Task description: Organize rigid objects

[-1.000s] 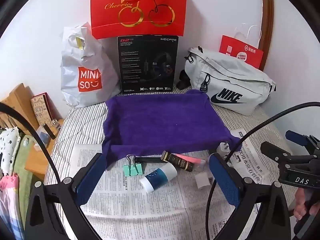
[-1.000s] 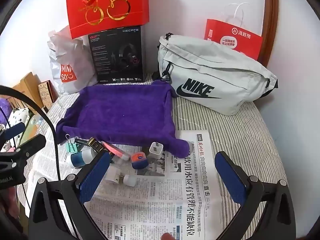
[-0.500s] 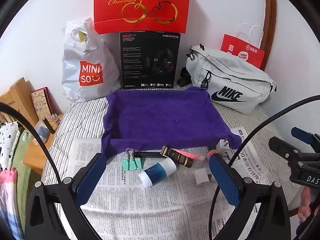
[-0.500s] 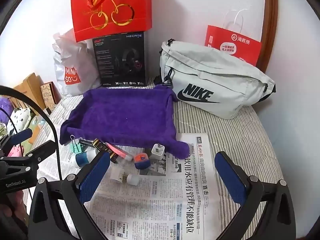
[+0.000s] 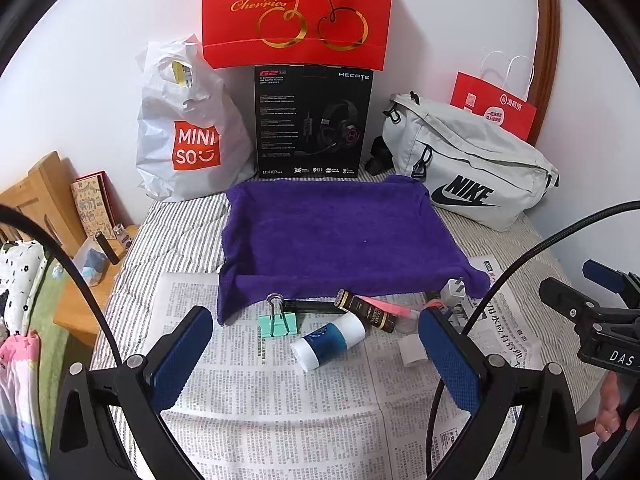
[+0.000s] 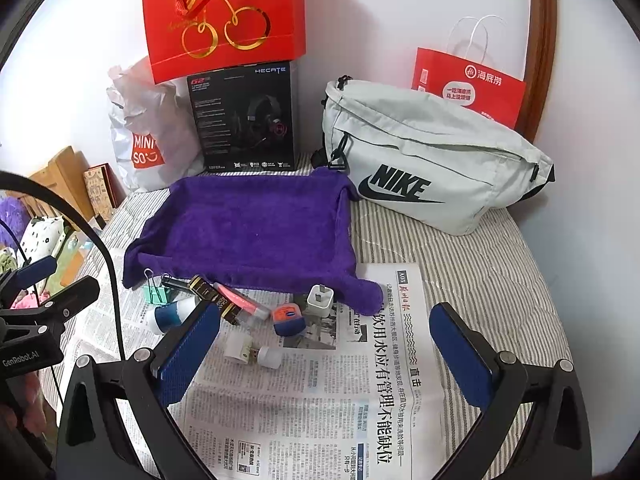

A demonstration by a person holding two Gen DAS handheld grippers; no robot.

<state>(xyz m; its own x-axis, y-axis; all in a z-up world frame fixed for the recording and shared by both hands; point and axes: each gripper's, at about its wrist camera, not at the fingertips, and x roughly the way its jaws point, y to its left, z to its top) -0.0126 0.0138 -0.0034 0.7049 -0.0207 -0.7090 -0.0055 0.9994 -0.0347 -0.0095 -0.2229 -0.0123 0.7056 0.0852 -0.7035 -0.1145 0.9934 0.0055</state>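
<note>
both grippers, left (image 5: pixel 316 354) and right (image 6: pixel 324 350), are held spread and empty. small items are bunched just ahead of the pads on the newspaper (image 6: pixel 320 408), at the purple towel (image 6: pixel 256 228) edge. risk: the binder clip (image 5: pixel 278 322) or round bottle (image 5: pixel 330 340) is knocked or rolled during a pinch, since neighbours are touching.

Fuzzy purple cloth (image 5: pixel 340 236), matt newspaper (image 5: pixel 280 408)

towel (image 5: pixel 340 236) purple | binder clip (image 5: pixel 278 324) mint green | bedsheet (image 6: pixel 480 276) grey-white striped | claw pads (image 6: pixel 188 356) blue
</note>
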